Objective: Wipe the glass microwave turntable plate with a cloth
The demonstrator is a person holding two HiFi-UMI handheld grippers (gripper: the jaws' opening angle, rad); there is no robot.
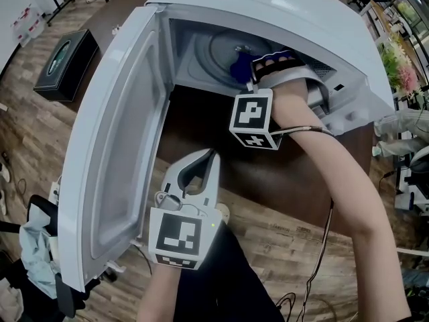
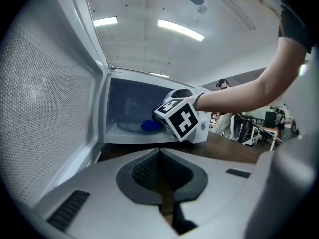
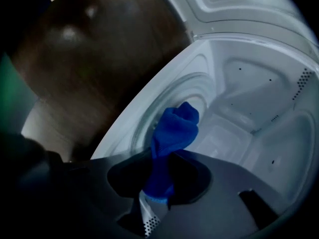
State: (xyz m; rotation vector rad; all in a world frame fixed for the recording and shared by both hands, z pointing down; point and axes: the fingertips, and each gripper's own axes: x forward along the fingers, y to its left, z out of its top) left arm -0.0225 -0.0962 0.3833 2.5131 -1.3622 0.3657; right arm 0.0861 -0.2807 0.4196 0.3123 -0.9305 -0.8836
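So my right claw (image 3: 157, 193) is reaching inside the open white microwave (image 1: 281, 5), clamped tight on a bunched-up blue cloth (image 3: 174, 128) that pokes out past the jaw tips. The cloth sits over the glass turntable plate (image 3: 142, 118), which lies flat on the oven floor. I honestly can't tell if the fabric is pressing on the glass or hanging just above it. My left claw (image 1: 201, 161) hangs outside, low in front of the oven and beside the swung-open door (image 1: 127, 133). Its jaws are closed together with nothing between them. The microwave stands on a dark wooden counter (image 1: 201, 123).
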